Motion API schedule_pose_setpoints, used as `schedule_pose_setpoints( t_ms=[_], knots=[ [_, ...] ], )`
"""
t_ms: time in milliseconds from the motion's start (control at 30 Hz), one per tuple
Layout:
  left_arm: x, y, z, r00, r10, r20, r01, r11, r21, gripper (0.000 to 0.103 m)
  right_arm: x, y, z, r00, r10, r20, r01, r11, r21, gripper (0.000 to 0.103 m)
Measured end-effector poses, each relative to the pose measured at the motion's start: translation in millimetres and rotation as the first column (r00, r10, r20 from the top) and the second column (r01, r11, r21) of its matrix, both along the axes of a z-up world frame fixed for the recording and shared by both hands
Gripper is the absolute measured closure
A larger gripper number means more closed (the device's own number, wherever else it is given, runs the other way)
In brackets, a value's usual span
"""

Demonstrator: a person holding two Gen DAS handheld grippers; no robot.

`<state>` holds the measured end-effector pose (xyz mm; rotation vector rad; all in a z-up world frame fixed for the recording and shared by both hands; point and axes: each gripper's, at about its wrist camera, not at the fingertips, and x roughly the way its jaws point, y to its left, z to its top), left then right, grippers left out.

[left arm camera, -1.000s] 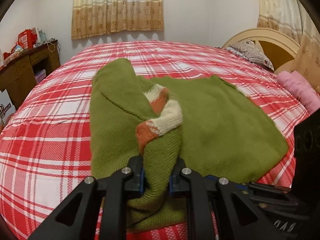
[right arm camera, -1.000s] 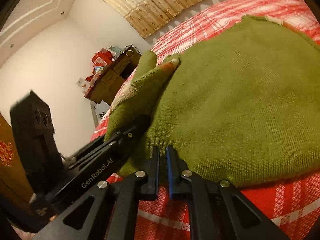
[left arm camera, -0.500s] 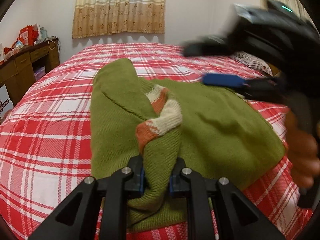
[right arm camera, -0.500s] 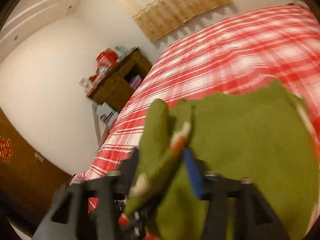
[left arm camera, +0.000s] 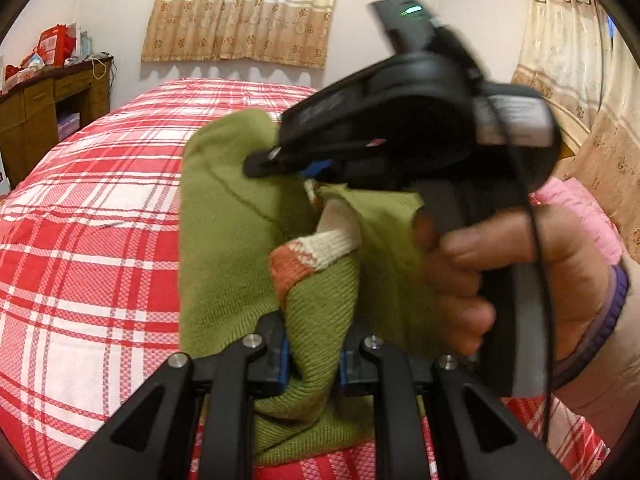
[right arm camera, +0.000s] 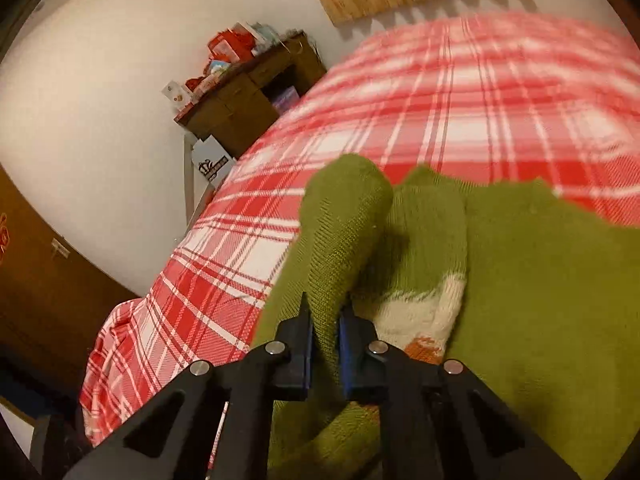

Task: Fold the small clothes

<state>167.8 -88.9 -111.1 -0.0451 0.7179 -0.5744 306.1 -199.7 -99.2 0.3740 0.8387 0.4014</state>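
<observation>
1. A green knitted sweater (left arm camera: 224, 240) is being spread over a red-and-white plaid bedspread (left arm camera: 88, 248), with one sleeve folded across its body.
2. A fold of that sleeve is being pinched by the left gripper (left arm camera: 312, 356), its jaws standing only narrowly apart with the green knit packed between the blue pads.
3. Just ahead of those fingers, the sleeve's cream and orange cuff (left arm camera: 316, 252) is being held raised and draped over the fold.
4. Farther ahead and slightly to the right, the right gripper (left arm camera: 260, 166) is being held by a hand (left arm camera: 516, 280) above the sweater, its tips down at the upper part of the sleeve.
5. In the right wrist view, a ridge of green knit is being clamped by the right gripper (right arm camera: 325, 344), the jaws nearly together and the cloth rising between them.
6. To the right of those fingers, the cuff (right arm camera: 424, 316) is being seen lying on the sweater's body (right arm camera: 552, 300).
7. Beyond and to the left of both tools, a wooden desk (right arm camera: 248, 104) is being seen against the wall.
</observation>
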Motion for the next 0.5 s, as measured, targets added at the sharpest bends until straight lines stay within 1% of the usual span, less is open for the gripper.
schedule_pose_setpoints(
  t_ms=[67, 100, 200, 233, 267, 300, 333, 400, 433, 500],
  knots=[
    [-1.6, -1.9, 0.5, 1.000, -0.006, 0.003, 0.006, 1.000, 0.001, 0.086, -10.7, -17.6, 3.5, 0.998, -0.059, 0.003, 0.059, 0.998, 0.032, 0.094],
    [-1.9, -3.0, 0.6, 1.000, -0.009, 0.004, 0.009, 1.000, 0.004, 0.086, -12.7, -25.3, 0.4, 0.996, -0.085, -0.007, 0.085, 0.996, 0.038, 0.094],
    [-4.6, -7.8, 1.0, 1.000, -0.013, 0.015, 0.013, 1.000, 0.029, 0.086, -9.3, -39.8, -27.5, 0.985, -0.138, -0.101, 0.144, 0.988, 0.052, 0.094],
    [-4.2, -10.4, 1.2, 1.000, -0.011, 0.019, 0.011, 0.999, 0.037, 0.086, -9.3, -43.0, -35.7, 0.985, -0.135, -0.112, 0.145, 0.985, 0.095, 0.094],
    [-3.8, -11.5, 1.2, 1.000, -0.010, 0.021, 0.009, 0.999, 0.041, 0.086, -10.3, -46.8, -37.7, 0.983, -0.144, -0.111, 0.158, 0.979, 0.128, 0.094],
    [-3.2, -11.7, 1.2, 1.000, -0.010, 0.020, 0.009, 0.999, 0.041, 0.086, -10.2, -48.7, -37.9, 0.981, -0.150, -0.121, 0.167, 0.975, 0.146, 0.093],
    [-3.2, -11.8, 1.2, 1.000, -0.010, 0.020, 0.009, 0.999, 0.040, 0.086, -10.0, -50.2, -37.5, 0.979, -0.150, -0.136, 0.172, 0.970, 0.171, 0.090],
    [-3.0, -11.6, 1.2, 1.000, -0.009, 0.017, 0.008, 0.999, 0.035, 0.085, -11.9, -52.9, -32.7, 0.976, -0.153, -0.153, 0.179, 0.968, 0.178, 0.083],
    [-2.8, -11.7, 1.3, 1.000, -0.008, 0.016, 0.008, 0.999, 0.032, 0.085, -15.9, -55.5, -26.6, 0.977, -0.160, -0.143, 0.184, 0.968, 0.172, 0.082],
    [-2.8, -9.8, 1.3, 1.000, -0.007, 0.015, 0.006, 1.000, 0.030, 0.085, -25.9, -58.9, -12.0, 0.980, -0.176, -0.093, 0.189, 0.968, 0.164, 0.078]
  ],
)
